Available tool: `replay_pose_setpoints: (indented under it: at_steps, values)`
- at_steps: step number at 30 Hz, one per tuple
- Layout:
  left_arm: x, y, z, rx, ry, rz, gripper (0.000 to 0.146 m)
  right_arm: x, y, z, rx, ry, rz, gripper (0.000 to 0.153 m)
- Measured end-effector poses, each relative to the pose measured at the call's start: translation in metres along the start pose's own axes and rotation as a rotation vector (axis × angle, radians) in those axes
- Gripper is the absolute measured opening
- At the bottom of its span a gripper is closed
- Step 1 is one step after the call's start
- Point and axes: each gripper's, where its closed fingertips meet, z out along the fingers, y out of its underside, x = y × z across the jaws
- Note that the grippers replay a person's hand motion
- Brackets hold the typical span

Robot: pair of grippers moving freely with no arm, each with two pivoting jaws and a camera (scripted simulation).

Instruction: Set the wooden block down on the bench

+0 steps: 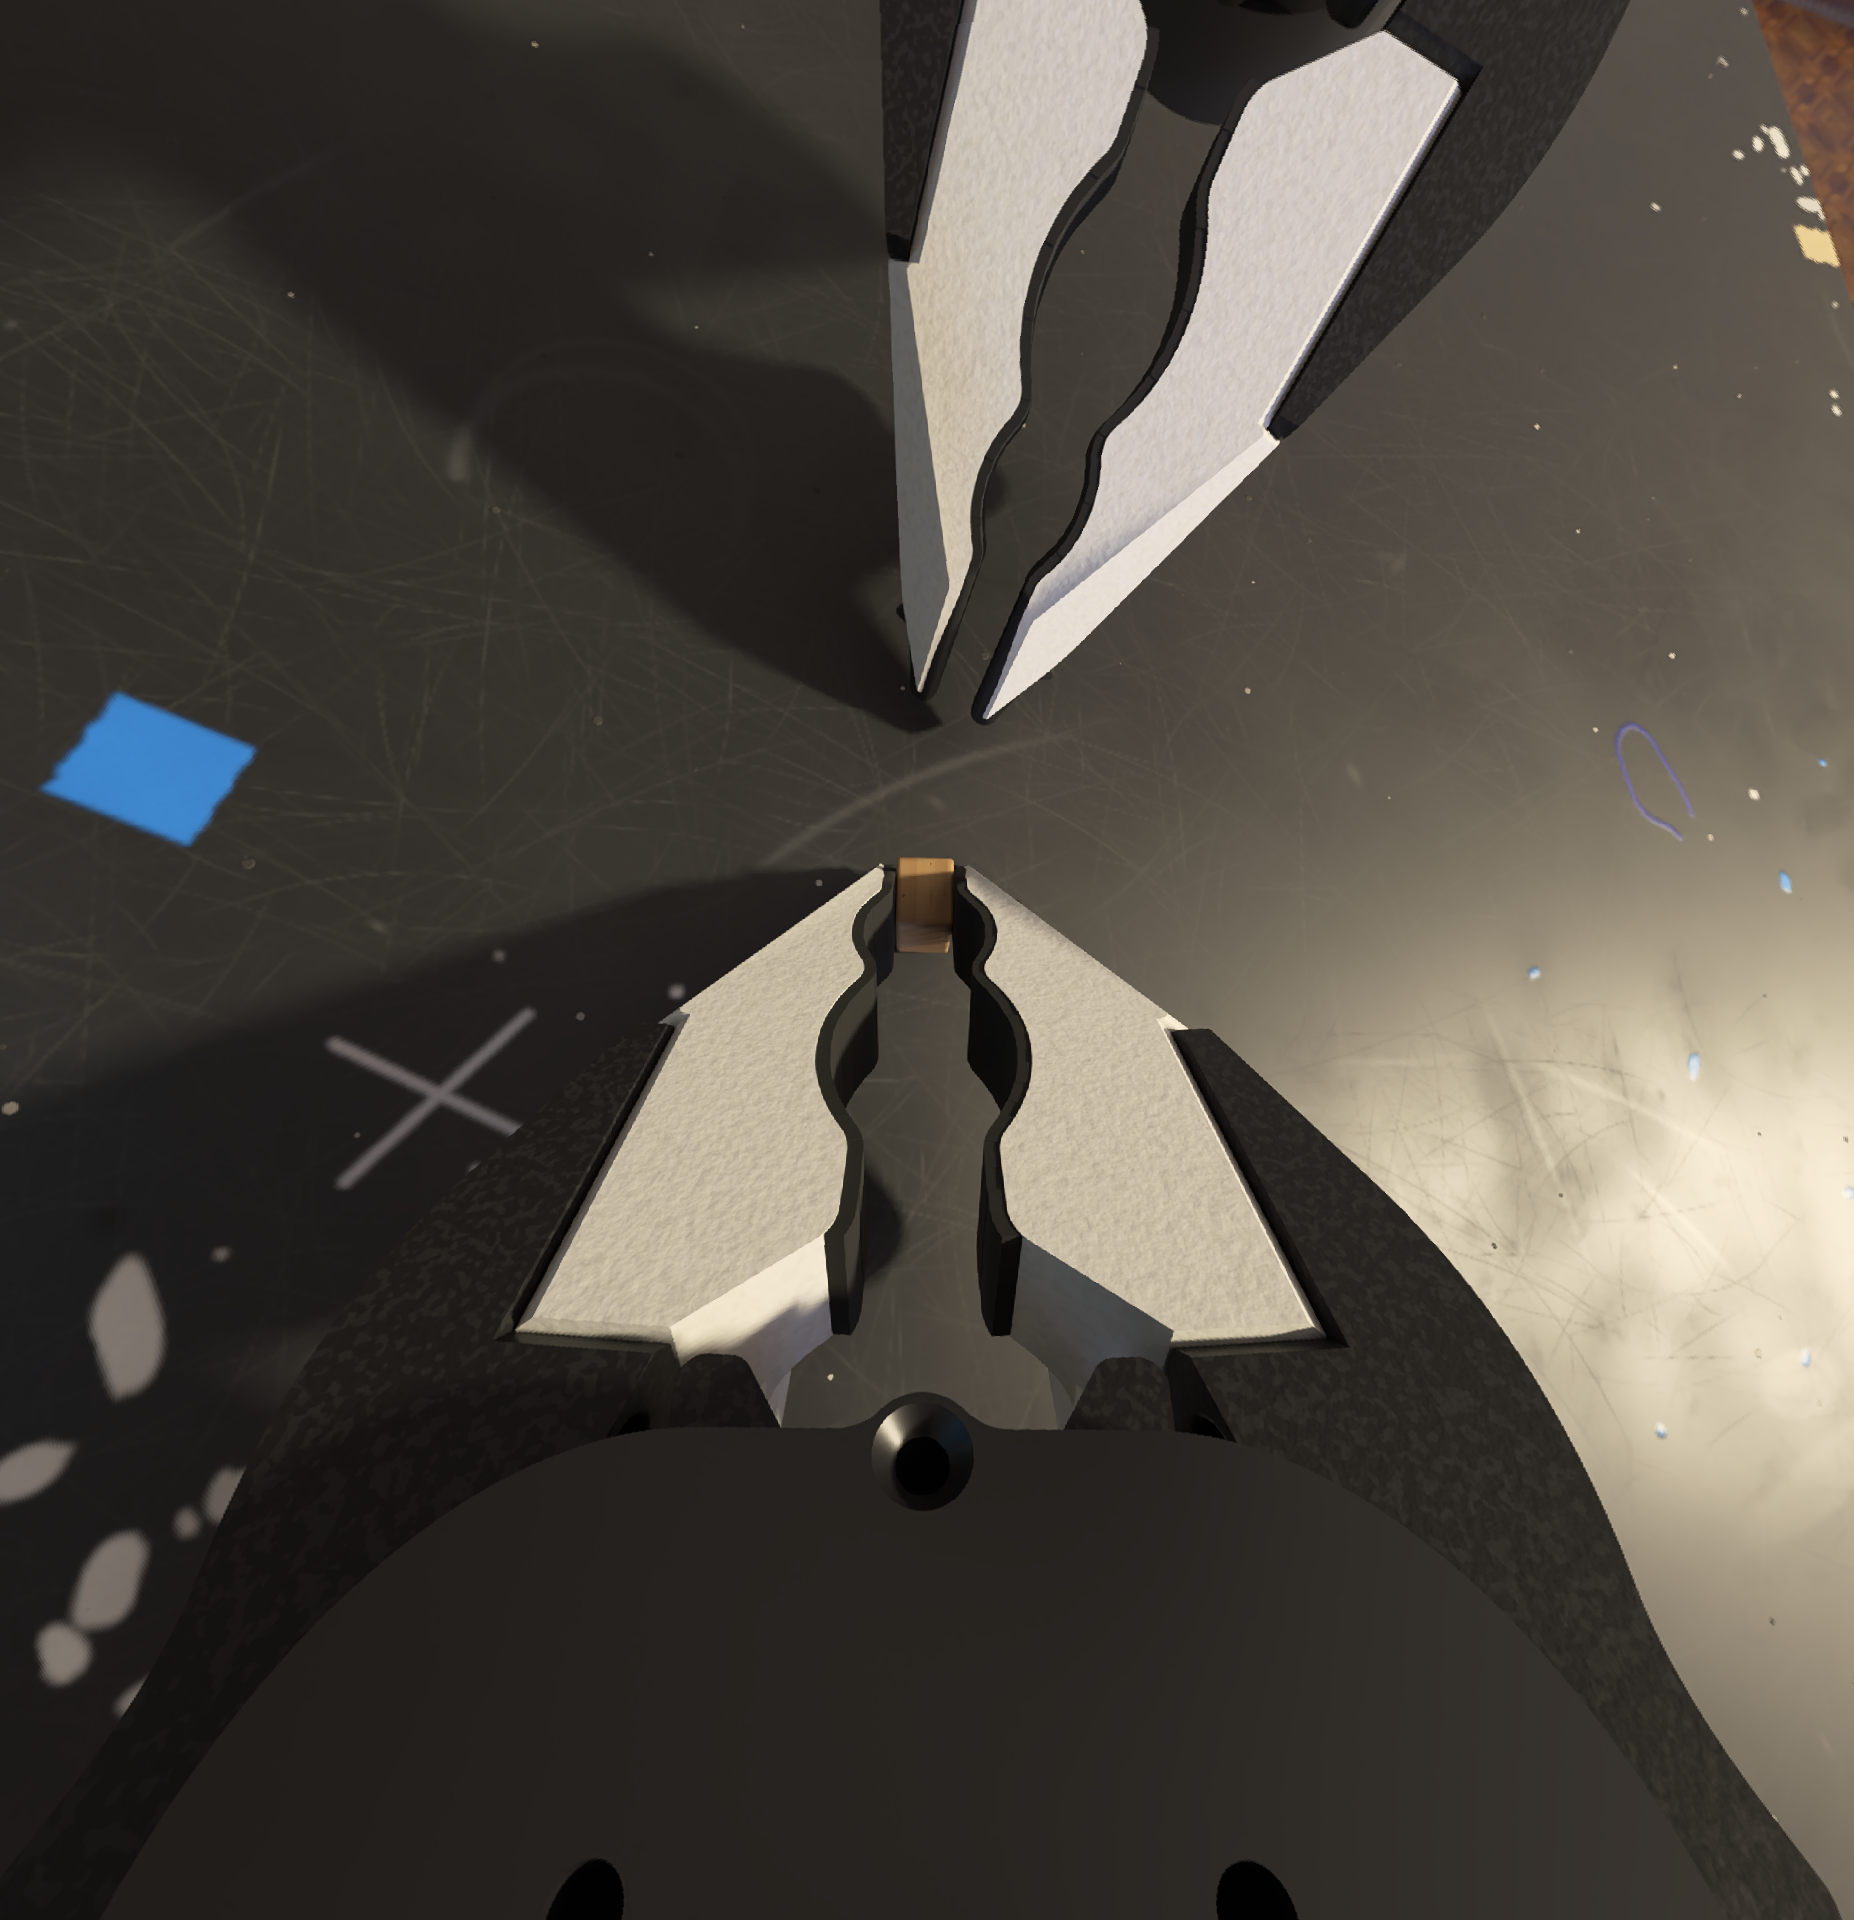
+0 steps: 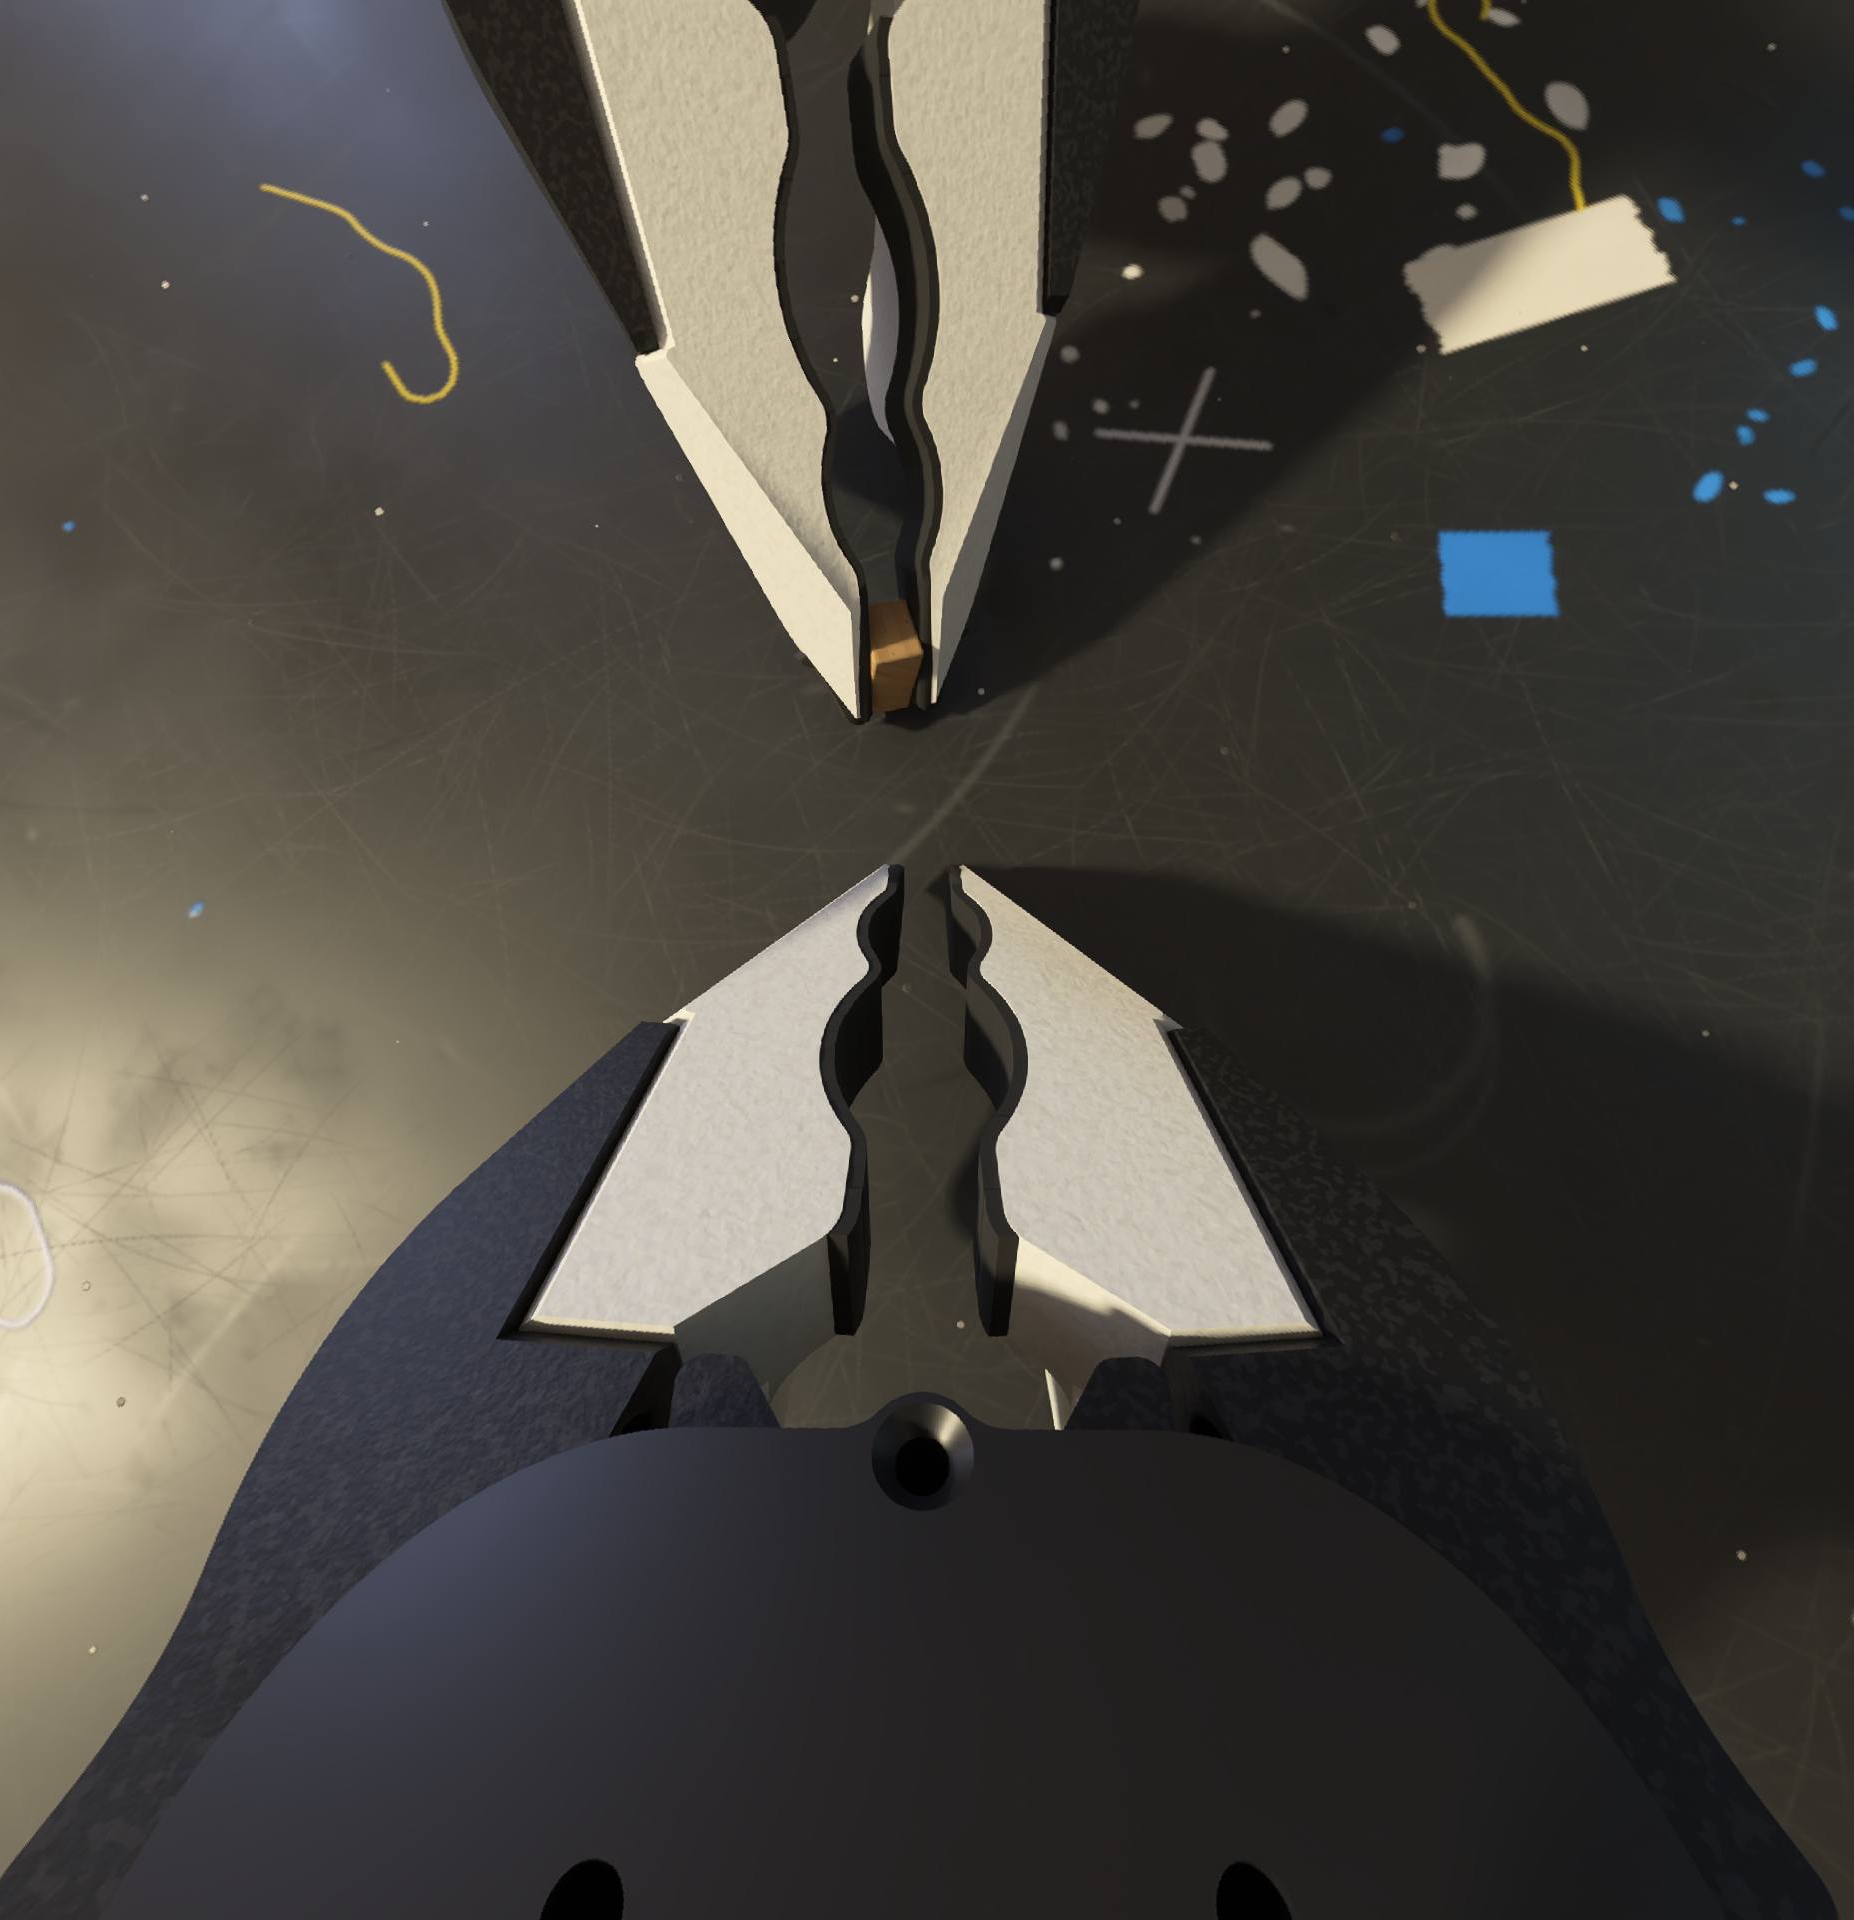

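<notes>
My left gripper point(image 1: 925, 883) is shut on a small wooden block point(image 1: 924, 906), pinched between its fingertips. In the right wrist view the left gripper point(image 2: 894, 709) points down at the dark scratched bench point(image 2: 1110, 790), with the block point(image 2: 894, 655) close to the surface; I cannot tell if it touches. My right gripper point(image 2: 923, 878) is empty, its jaws a narrow gap apart. It faces the left gripper tip to tip, a short way off, and also shows in the left wrist view point(image 1: 952, 709).
A blue tape square point(image 1: 149, 767) and a grey X mark point(image 1: 435, 1096) lie on the bench beside the grippers. A white tape strip point(image 2: 1541, 272), yellow thread point(image 2: 403, 281) and paint spots lie farther off. The bench edge point(image 1: 1796, 208) is at top right.
</notes>
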Motion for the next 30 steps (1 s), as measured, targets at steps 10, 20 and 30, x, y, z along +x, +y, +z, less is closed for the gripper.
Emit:
replay_pose_setpoints:
  at_steps: [10, 20, 30]
  values:
    - [0.0019, 0.0001, 0.0001, -0.002, 0.013, 0.006, 0.009, -0.0015, -0.0013, 0.0014, 0.001, -0.021, -0.004, 0.007]
    - [0.0035, -0.0002, 0.0008, -0.004, 0.013, 0.024, 0.009, -0.0032, -0.0011, 0.0013, 0.011, -0.055, -0.018, 0.007]
    - [0.0038, -0.0011, 0.0011, 0.002, 0.018, 0.006, 0.009, -0.0032, -0.0019, 0.0017, 0.015, -0.067, -0.024, 0.007]
